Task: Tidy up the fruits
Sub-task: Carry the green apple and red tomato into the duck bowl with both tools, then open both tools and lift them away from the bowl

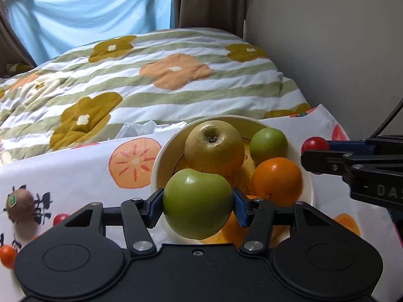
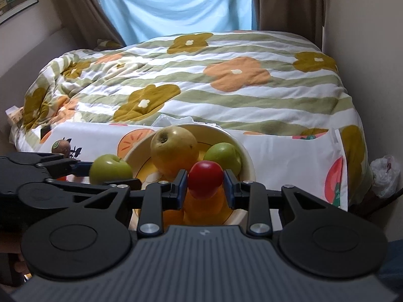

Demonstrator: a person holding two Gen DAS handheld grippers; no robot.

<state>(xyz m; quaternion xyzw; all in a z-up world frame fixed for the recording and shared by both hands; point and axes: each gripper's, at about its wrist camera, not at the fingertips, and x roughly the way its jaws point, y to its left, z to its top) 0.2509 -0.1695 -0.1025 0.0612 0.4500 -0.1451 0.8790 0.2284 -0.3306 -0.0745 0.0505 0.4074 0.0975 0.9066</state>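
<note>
A cream bowl [image 1: 163, 156] stands on a fruit-print cloth and holds a yellow apple [image 1: 214, 146], a small green fruit [image 1: 268, 144] and an orange [image 1: 277, 180]. My left gripper [image 1: 197, 205] is shut on a green apple [image 1: 197, 201], held over the bowl's near rim. My right gripper [image 2: 205, 187] is shut on a small red fruit [image 2: 205, 182], held over the bowl [image 2: 248, 168]; it also shows in the left wrist view [image 1: 314, 146]. The green apple shows at the left in the right wrist view [image 2: 109, 171].
A kiwi [image 1: 20, 207], a small red fruit [image 1: 60, 219] and a small orange fruit [image 1: 7, 255] lie on the cloth [image 1: 75, 171] to the left. A flower-print quilt [image 1: 151, 75] covers the bed behind. A wall [image 1: 340, 50] is close on the right.
</note>
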